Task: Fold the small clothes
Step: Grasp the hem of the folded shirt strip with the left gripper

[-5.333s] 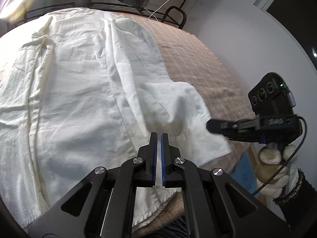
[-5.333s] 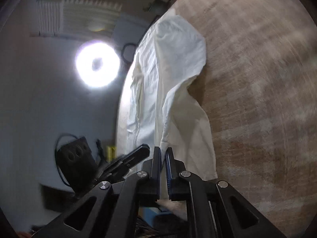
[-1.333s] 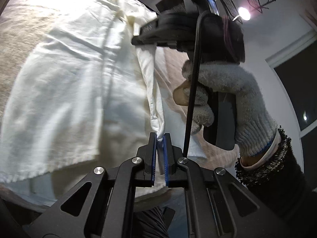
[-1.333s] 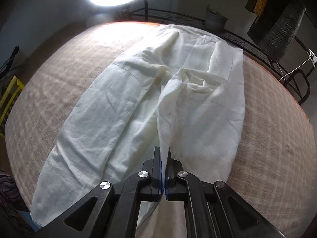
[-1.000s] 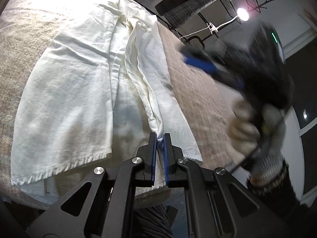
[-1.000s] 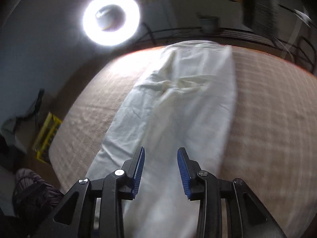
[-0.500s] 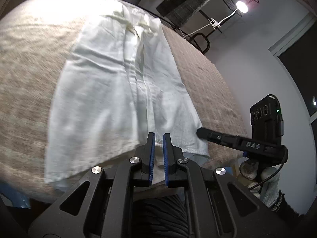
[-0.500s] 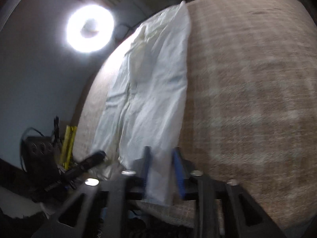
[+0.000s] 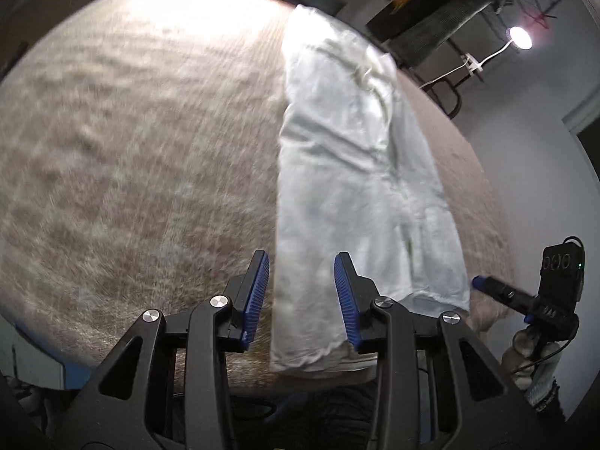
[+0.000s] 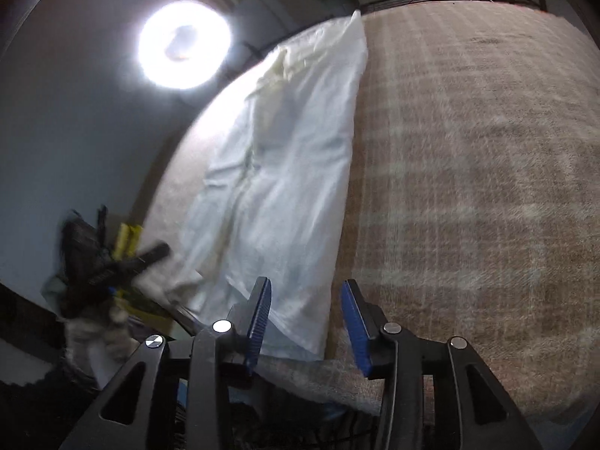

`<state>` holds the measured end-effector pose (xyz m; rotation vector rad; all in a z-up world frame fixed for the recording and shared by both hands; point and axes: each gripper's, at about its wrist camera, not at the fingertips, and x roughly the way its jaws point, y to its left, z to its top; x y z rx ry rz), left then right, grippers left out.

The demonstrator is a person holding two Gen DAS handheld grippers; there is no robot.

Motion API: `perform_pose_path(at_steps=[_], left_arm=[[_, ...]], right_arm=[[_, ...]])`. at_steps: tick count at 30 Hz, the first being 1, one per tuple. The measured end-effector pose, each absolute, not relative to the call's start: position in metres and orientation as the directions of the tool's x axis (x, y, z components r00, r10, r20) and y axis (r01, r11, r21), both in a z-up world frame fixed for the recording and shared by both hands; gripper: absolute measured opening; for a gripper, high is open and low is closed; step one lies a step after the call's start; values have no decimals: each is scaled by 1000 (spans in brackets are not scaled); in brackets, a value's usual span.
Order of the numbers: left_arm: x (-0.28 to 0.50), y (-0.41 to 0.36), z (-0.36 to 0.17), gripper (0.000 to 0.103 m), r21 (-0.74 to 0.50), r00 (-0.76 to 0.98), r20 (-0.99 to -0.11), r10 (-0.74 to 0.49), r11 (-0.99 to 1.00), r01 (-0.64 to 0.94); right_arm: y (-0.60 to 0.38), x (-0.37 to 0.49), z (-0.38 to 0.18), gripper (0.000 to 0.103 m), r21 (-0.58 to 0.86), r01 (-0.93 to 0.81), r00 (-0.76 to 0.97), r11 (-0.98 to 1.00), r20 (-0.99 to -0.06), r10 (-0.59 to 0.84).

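Bench under a tan checked cloth; ring light glaring; clip lamp lit; yellow frame on the floor.

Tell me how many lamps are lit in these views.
2. A ring light glows beyond the table's far edge in the right wrist view. A small clip lamp shines by the dark shelves at upper right in the left wrist view. Others may be out of frame.
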<state>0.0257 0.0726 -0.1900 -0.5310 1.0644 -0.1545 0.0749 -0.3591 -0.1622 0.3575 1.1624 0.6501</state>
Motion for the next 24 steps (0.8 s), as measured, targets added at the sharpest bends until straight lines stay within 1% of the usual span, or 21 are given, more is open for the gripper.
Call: perform_pose_path(at_steps=[2, 5, 7, 8, 9, 10, 12, 13, 15, 18, 23, 24], left_arm=[[26, 74, -200, 36, -522, 456, -789, -412, 841, -143], [24, 76, -202, 36, -557, 456, -769, -448, 820, -132], [22, 76, -204, 35, -574, 451, -760, -468, 809, -126], [22, 73, -205, 29, -575, 442, -760, -476, 810, -116], [22, 71, -205, 11, -570, 435, -763, -477, 815, -107], [25, 69, -206, 9, -566, 425, -767, -480, 818, -98], [24, 69, -203, 6, -579, 424, -760, -493, 809, -96], [24, 70, -200, 5, -597, 425, -749, -508, 796, -101], [23, 72, -185, 5, -628, 444, -721, -532, 773, -94], [22, 71, -167, 5, -611, 460, -717, -524, 790, -53], [27, 65, -192, 5, -576, 403, -764, -504, 814, -76], [28, 67, -197, 5, -577, 400, -766, -503, 812, -85]], right_arm=[[-363, 80, -166, 42, 600, -260, 240, 756, -719, 653], [-361, 85, -177, 42, 625, -251, 200, 739, -713, 672], [-355, 88, -186, 40, 645, -247, 165, 723, -708, 687], [-350, 88, -192, 33, 658, -251, 134, 710, -703, 699], [-346, 88, -195, 26, 660, -253, 119, 707, -704, 700], [-342, 88, -197, 23, 661, -259, 114, 705, -703, 702], [-342, 89, -194, 8, 673, -258, 115, 693, -691, 714], [-346, 90, -191, 6, 702, -243, 120, 670, -663, 739], [-357, 91, -183, 4, 753, -210, 145, 624, -607, 781], [-367, 87, -177, 4, 768, -205, 168, 606, -583, 795], [-356, 83, -200, 4, 710, -203, 127, 675, -664, 737], [-354, 81, -200, 9, 696, -217, 124, 685, -676, 726]])
